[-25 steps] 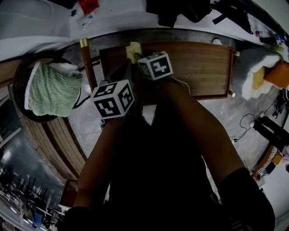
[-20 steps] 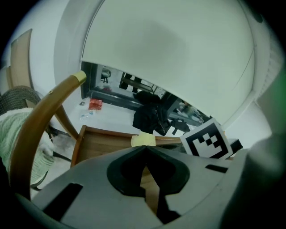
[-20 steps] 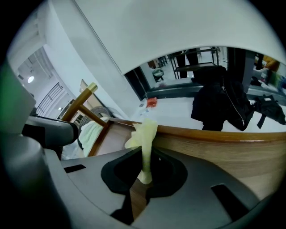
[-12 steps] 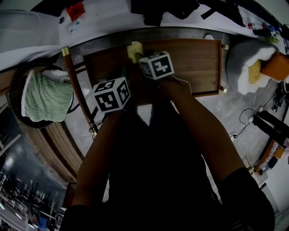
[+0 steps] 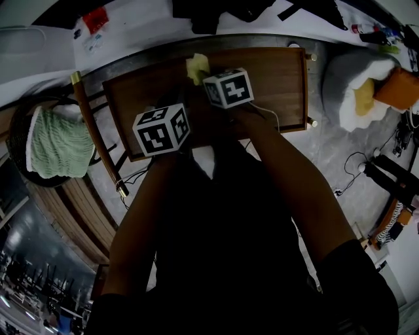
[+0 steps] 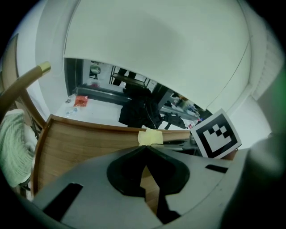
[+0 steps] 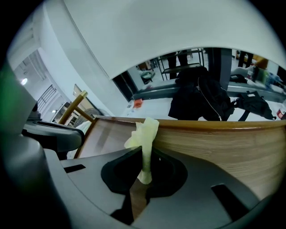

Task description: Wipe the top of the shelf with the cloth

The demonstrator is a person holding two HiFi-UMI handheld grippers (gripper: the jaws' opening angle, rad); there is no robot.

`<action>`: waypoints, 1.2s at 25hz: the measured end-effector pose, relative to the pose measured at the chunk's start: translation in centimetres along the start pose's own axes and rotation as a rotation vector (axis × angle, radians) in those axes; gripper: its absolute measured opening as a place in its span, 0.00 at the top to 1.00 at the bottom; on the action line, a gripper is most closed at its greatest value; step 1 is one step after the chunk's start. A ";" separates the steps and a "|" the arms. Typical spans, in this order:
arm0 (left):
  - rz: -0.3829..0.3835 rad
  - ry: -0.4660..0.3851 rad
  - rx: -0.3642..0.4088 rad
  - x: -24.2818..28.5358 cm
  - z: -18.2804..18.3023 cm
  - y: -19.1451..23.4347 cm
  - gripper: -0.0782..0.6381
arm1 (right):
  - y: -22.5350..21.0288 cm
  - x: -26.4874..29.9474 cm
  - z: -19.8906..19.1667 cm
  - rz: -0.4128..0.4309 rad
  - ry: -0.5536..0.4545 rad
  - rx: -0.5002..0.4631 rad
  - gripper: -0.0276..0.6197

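Note:
The brown wooden shelf top (image 5: 275,85) lies below me. A small pale yellow cloth (image 5: 197,67) sits at its far edge. My right gripper (image 7: 145,157) is shut on the yellow cloth (image 7: 144,132), which sticks up from between the jaws over the shelf top (image 7: 214,145). My left gripper (image 6: 145,150) hovers just left of it over the shelf top (image 6: 85,143), shut with nothing in it. From the left gripper view the cloth (image 6: 150,137) shows ahead, beside the right gripper's marker cube (image 6: 216,134).
A chair with a green knitted cloth (image 5: 55,144) and a wooden rail (image 5: 95,131) stands left of the shelf. A white cushion with orange and yellow items (image 5: 366,91) lies to the right. Dark bags (image 5: 216,10) lie beyond; cables (image 5: 366,170) run on the floor.
Both grippers and the cloth have shifted rightward along the shelf's far edge, from near its left end toward the middle. Jaw states are unchanged.

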State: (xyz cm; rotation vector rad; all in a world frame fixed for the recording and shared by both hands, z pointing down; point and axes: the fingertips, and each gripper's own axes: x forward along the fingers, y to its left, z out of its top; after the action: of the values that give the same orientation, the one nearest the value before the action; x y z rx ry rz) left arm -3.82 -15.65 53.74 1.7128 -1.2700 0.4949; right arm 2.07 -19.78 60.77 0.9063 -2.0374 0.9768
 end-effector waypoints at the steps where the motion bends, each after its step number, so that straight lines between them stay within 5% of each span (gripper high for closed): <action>1: -0.001 0.002 0.003 0.2 -0.1 -0.5 0.88 | -0.6 -0.3 -0.1 -0.004 0.000 0.002 0.89; 30: -0.043 0.005 0.063 4.3 -1.1 -12.4 0.88 | -15.7 -7.4 -1.0 -0.077 -0.024 0.074 0.89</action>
State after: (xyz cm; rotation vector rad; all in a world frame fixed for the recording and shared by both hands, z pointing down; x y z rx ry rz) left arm 9.20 -16.42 52.20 1.7862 -1.2223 0.5184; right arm 18.83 -24.22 60.78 1.0328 -1.9813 1.0097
